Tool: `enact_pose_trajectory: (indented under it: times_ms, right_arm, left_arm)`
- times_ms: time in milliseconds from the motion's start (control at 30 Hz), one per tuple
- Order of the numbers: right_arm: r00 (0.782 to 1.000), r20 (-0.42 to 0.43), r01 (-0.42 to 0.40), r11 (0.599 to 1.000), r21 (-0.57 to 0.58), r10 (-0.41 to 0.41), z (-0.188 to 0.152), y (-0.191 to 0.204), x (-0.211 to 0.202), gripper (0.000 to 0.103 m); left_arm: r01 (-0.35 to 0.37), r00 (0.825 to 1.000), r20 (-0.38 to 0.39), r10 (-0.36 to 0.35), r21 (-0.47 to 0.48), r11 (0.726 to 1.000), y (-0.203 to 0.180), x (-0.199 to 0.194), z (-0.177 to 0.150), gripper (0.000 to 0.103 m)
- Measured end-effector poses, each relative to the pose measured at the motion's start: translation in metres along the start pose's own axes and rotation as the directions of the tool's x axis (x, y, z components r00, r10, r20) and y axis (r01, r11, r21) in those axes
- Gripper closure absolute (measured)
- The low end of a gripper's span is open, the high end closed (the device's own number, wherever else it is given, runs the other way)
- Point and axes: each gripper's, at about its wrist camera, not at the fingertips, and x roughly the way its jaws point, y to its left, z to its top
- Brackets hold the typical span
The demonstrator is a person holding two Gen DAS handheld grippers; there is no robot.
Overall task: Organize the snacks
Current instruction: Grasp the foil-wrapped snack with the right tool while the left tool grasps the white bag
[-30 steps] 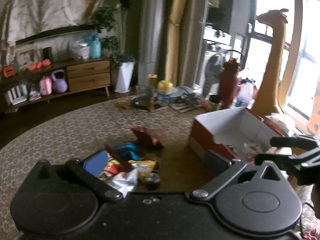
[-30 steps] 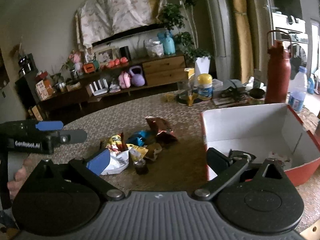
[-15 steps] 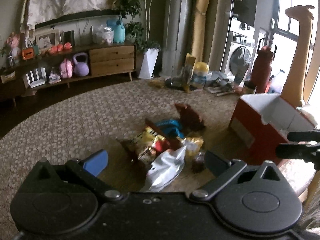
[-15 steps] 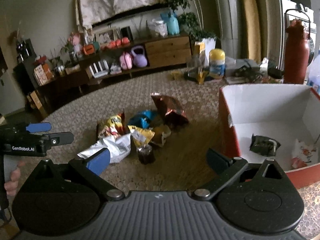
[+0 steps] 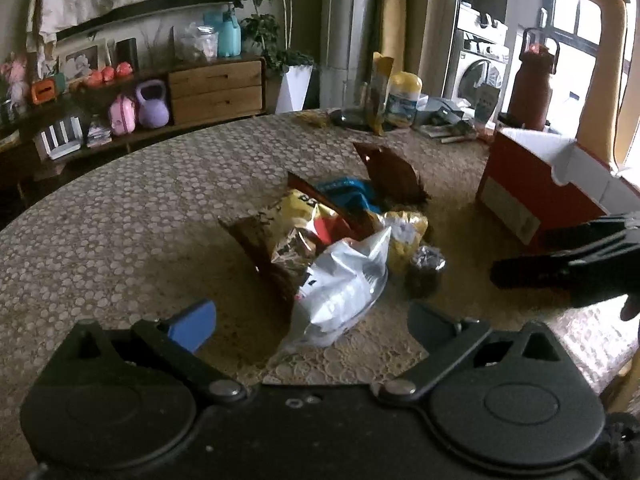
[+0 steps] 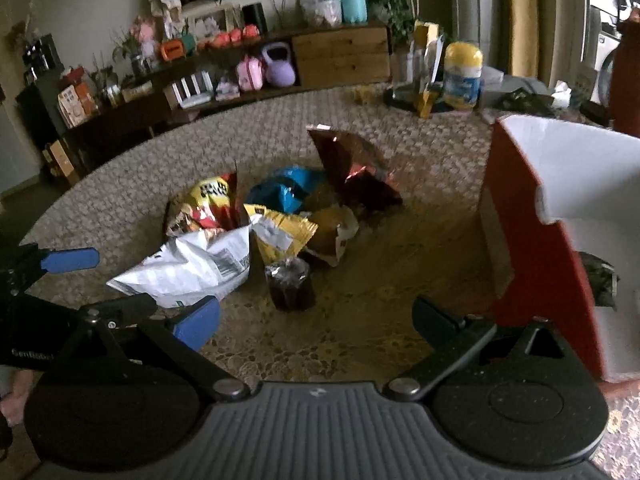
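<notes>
A heap of snack bags lies mid-table: a white bag [image 5: 340,284] [image 6: 192,268] in front, a yellow-red bag [image 6: 210,202], a blue bag [image 6: 286,188], a brown foil bag [image 6: 356,168] and a small dark packet [image 6: 290,284]. My left gripper [image 5: 312,326] is open just short of the white bag, nothing between its fingers. My right gripper [image 6: 316,322] is open close before the dark packet. To the right stands a red box [image 6: 532,248] [image 5: 520,188] with a white inside, holding a dark packet [image 6: 600,280].
The round table [image 5: 120,220] has a pebble-patterned cloth. At its far side stand a yellow-lidded tub [image 6: 462,76], a tall yellow pack [image 5: 378,88] and a dark red flask [image 5: 534,84]. A wooden sideboard [image 5: 216,90] lines the back wall.
Both grippers have pulled away from the red box and swung left toward the snack heap, which now looms larger and centred. The right gripper has dropped closer to the dark packet.
</notes>
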Motion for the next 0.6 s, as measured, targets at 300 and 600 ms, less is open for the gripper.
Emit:
enact_pose_trajectory:
  times_ms: [300,600]
  right_arm:
    - [0.999,-0.034,0.000,1.000,-0.028,-0.001,0.005,0.012,0.032,0.005]
    - [0.998,-0.065,-0.011,0.999,-0.042,0.008,0.009,0.022,0.055,0.022]
  left_arm:
    - [0.008,1.000,-0.020,-0.007,0.022,1.000,-0.006,0.023,-0.006,0.019]
    - [0.020,1.000,-0.024,-0.020,0.032,0.999,-0.009,0.036,-0.006,0.034]
